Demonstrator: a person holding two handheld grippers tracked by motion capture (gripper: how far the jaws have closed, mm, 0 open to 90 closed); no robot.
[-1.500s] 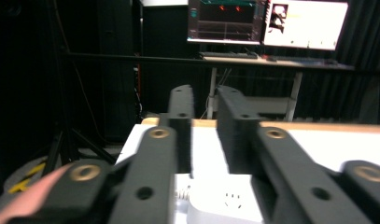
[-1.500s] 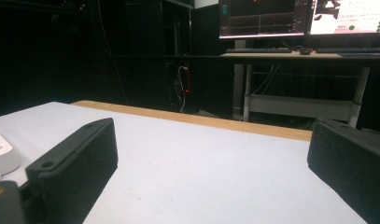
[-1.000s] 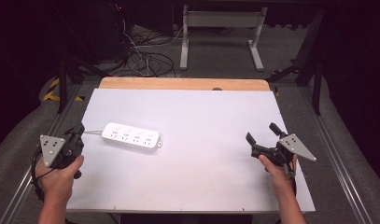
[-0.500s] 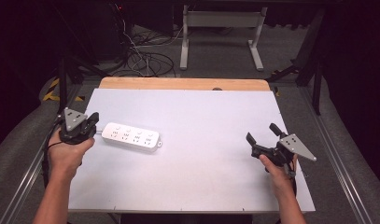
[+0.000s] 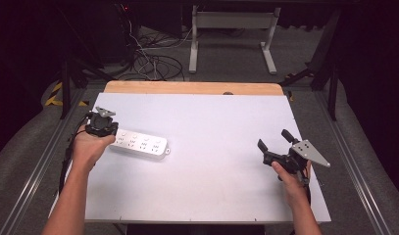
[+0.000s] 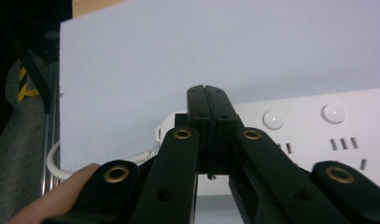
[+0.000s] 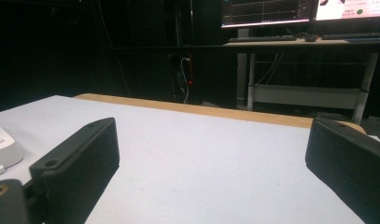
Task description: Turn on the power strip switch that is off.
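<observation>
A white power strip (image 5: 140, 144) lies on the left part of the white table top (image 5: 207, 161); its sockets and round buttons show in the left gripper view (image 6: 313, 126). My left gripper (image 5: 100, 126) hovers at the strip's left end, jaws pressed together with nothing between them (image 6: 207, 91). The strip's white cable (image 6: 61, 163) curls off the table's left edge. My right gripper (image 5: 274, 138) rests low at the right side of the table, jaws wide apart (image 7: 211, 154) and nothing between them. The strip's end shows at the far left of the right gripper view (image 7: 1, 149).
A bare wooden strip (image 5: 192, 88) runs along the table's far edge. Behind the table stand a metal frame (image 5: 231, 34) and a tangle of cables (image 5: 148, 63) on the floor. Metal rails (image 5: 349, 161) flank both sides of the table.
My left gripper has travelled forward from the near left corner to the left end of the power strip. The right gripper has stayed in place.
</observation>
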